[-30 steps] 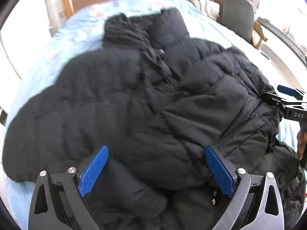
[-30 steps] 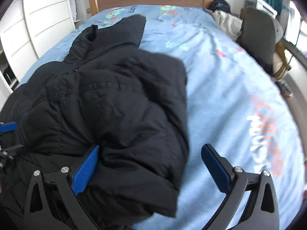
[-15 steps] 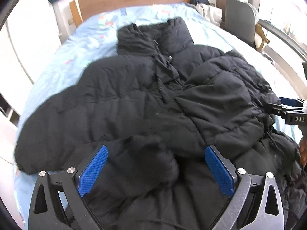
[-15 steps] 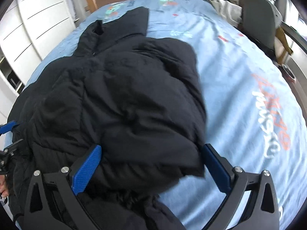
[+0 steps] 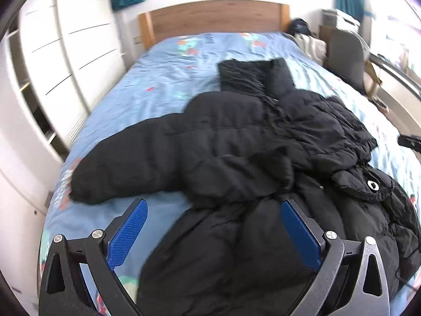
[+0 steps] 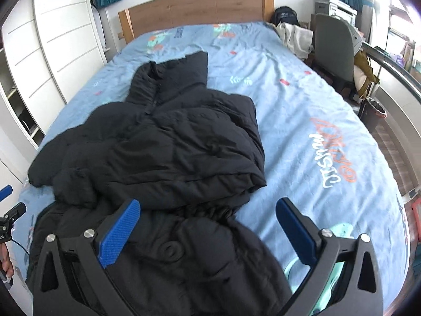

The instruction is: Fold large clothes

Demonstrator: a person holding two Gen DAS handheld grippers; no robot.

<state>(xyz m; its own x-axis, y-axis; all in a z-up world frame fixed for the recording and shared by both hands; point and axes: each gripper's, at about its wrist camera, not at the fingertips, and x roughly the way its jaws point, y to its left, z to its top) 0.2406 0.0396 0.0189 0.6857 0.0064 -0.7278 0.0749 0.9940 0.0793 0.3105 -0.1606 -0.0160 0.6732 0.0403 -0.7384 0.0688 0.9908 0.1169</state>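
A large black puffer jacket (image 5: 263, 152) lies on the blue bed (image 5: 163, 89), collar toward the headboard. Its right side and sleeve are folded over the body; the left sleeve (image 5: 126, 163) sticks out to the left. My left gripper (image 5: 214, 226) is open and empty, above the jacket's lower part. In the right wrist view the jacket (image 6: 168, 147) fills the left half of the bed (image 6: 315, 121). My right gripper (image 6: 208, 223) is open and empty above the jacket's hem. The left gripper's tip (image 6: 10, 210) shows at the far left edge.
A wooden headboard (image 6: 194, 8) closes the far end. White wardrobes (image 5: 60, 60) stand along the left. A grey chair (image 6: 334, 44), clothes (image 6: 294, 36) and a bin (image 6: 375, 110) stand at the right of the bed. The bed's right half is bare sheet.
Both grippers have pulled back and up from the jacket, so more of the bed shows. The folded-over right side now lies flat on the jacket's body.
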